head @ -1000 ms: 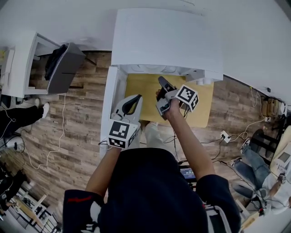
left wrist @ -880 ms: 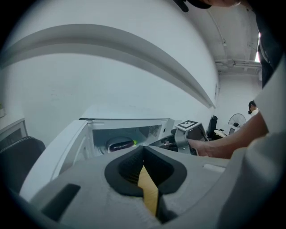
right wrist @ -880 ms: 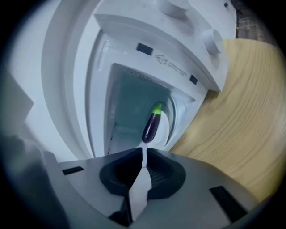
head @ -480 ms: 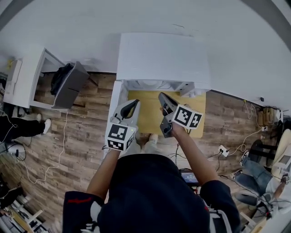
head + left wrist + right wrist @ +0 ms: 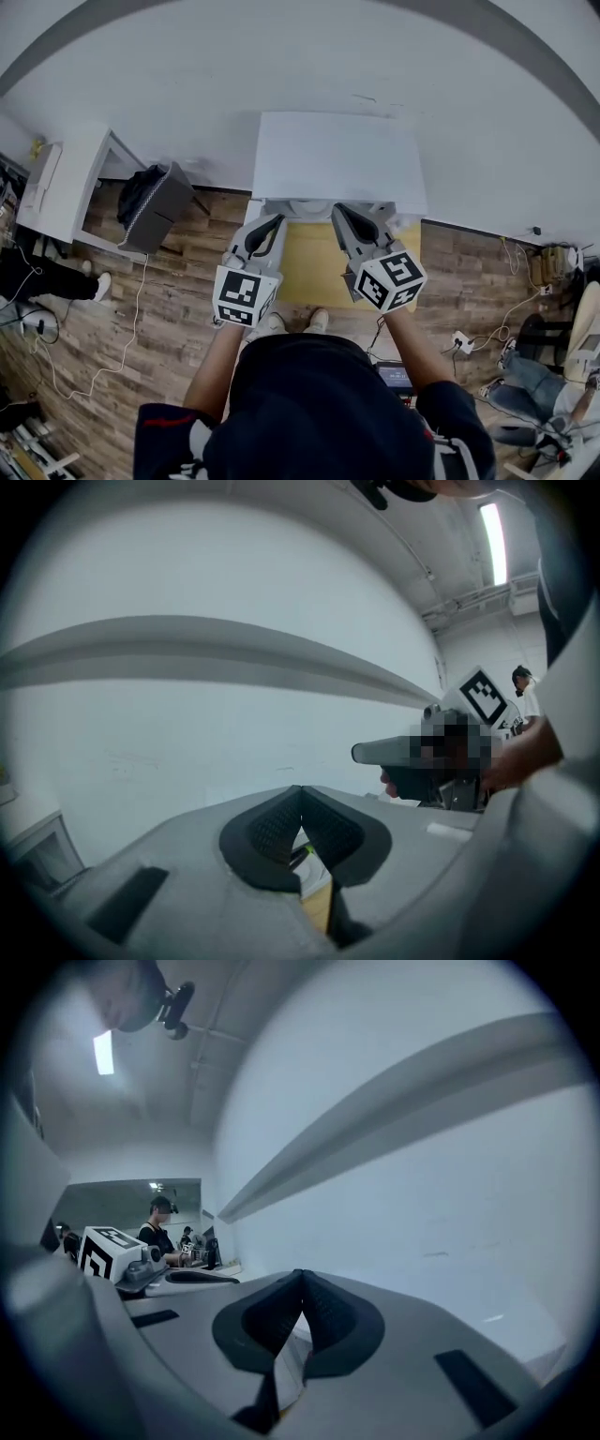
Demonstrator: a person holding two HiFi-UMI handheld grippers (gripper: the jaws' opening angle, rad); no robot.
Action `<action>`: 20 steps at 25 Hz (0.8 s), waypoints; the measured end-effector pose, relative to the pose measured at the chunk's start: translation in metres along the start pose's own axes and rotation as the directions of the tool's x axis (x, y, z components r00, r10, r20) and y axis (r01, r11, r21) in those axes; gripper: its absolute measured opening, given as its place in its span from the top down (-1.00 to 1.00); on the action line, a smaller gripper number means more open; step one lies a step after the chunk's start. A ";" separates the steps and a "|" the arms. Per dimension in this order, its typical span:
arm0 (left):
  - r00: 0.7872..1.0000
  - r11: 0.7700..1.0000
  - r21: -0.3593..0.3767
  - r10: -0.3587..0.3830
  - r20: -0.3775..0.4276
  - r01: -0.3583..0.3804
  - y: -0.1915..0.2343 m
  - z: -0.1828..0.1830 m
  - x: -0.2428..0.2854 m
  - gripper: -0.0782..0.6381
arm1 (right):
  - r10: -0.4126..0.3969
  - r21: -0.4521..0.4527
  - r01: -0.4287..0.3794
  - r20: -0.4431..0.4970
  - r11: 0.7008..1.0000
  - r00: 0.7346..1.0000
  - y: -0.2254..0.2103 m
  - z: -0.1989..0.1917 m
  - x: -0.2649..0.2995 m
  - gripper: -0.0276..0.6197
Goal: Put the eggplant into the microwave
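Observation:
From above, the white microwave (image 5: 337, 159) shows only its flat top; its inside is hidden and no eggplant is in view. Both grippers are held up side by side in front of it, above the yellow tabletop (image 5: 305, 267). My left gripper (image 5: 274, 221) is shut, its dark pads (image 5: 281, 827) meeting with nothing between them. My right gripper (image 5: 339, 212) is likewise shut and empty, its pads (image 5: 323, 1312) pressed together. Each gripper view faces the bare white wall and catches the other gripper at its edge: the right gripper (image 5: 441, 761) and the left gripper (image 5: 122, 1255).
A dark bag (image 5: 150, 202) lies on a white shelf unit (image 5: 66, 183) at the left. Wood floor (image 5: 178, 300) with cables surrounds the table. People sit at the far right (image 5: 553, 375) and far left (image 5: 28, 272).
Both grippers have risen in front of the microwave. The right gripper has rolled over and its jaws have closed. The head view has tilted up toward the wall.

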State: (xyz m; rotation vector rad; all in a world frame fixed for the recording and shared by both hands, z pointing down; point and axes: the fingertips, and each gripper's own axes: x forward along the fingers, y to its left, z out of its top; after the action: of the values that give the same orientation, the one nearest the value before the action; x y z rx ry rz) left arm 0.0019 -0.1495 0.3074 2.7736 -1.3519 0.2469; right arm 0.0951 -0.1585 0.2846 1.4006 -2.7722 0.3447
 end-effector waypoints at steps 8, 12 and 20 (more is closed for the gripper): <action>0.997 0.996 0.080 0.024 0.078 -0.030 0.009 0.042 -0.015 0.74 | 0.004 -0.106 0.005 0.081 0.994 0.997 0.013 0.041 -0.009 0.88; 0.994 0.994 0.098 0.041 0.101 -0.051 0.016 0.052 -0.023 0.74 | -0.005 -0.112 0.016 0.093 0.994 0.996 0.016 0.044 -0.009 0.88; 0.992 0.993 0.103 0.045 0.115 -0.057 0.017 0.057 -0.028 0.74 | -0.015 -0.110 0.027 0.108 0.994 0.994 0.017 0.046 -0.009 0.88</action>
State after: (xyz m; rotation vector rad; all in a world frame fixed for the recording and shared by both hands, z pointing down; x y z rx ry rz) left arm -0.0214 -0.1447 0.2465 2.8820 -1.4787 0.1716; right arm 0.0903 -0.1512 0.2357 1.4629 -2.8078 0.1147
